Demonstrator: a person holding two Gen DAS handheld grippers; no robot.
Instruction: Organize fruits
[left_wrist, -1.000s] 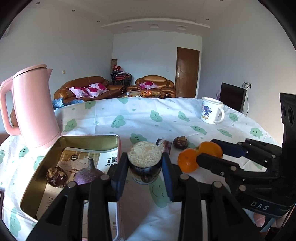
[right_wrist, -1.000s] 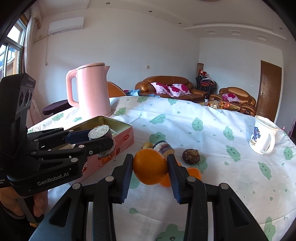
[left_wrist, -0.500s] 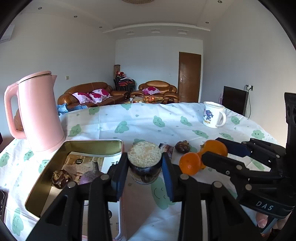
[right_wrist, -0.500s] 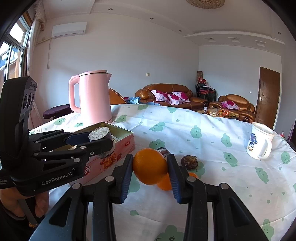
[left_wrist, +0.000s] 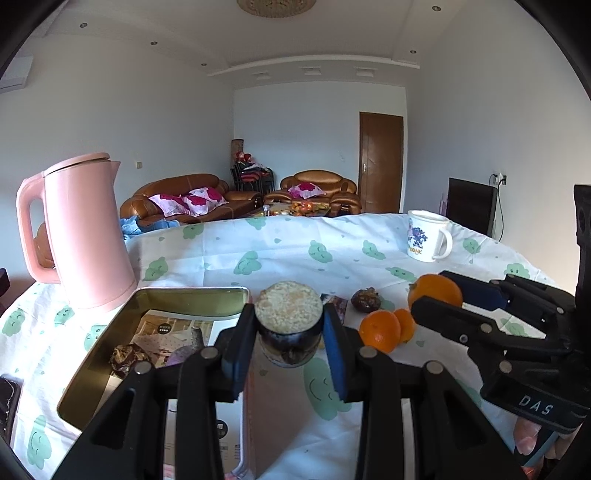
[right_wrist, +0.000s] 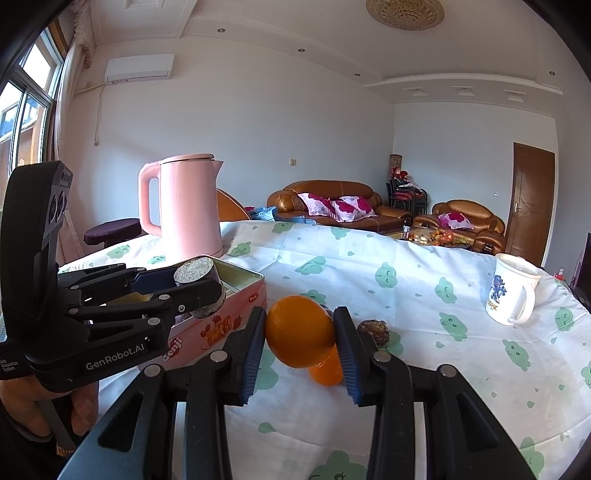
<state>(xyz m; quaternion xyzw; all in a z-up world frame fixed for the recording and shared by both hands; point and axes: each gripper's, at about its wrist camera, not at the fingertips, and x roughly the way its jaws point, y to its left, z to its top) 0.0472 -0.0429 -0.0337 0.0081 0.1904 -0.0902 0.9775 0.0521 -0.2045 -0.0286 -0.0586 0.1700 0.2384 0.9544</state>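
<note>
From the left wrist, the left gripper (left_wrist: 289, 334) is clenching a dark jar (left_wrist: 289, 332) just right of the tin (left_wrist: 122, 354). From the right wrist, the right gripper (right_wrist: 300, 332) is clamping an orange (right_wrist: 300, 331) right of the tin (right_wrist: 221, 325).
</note>
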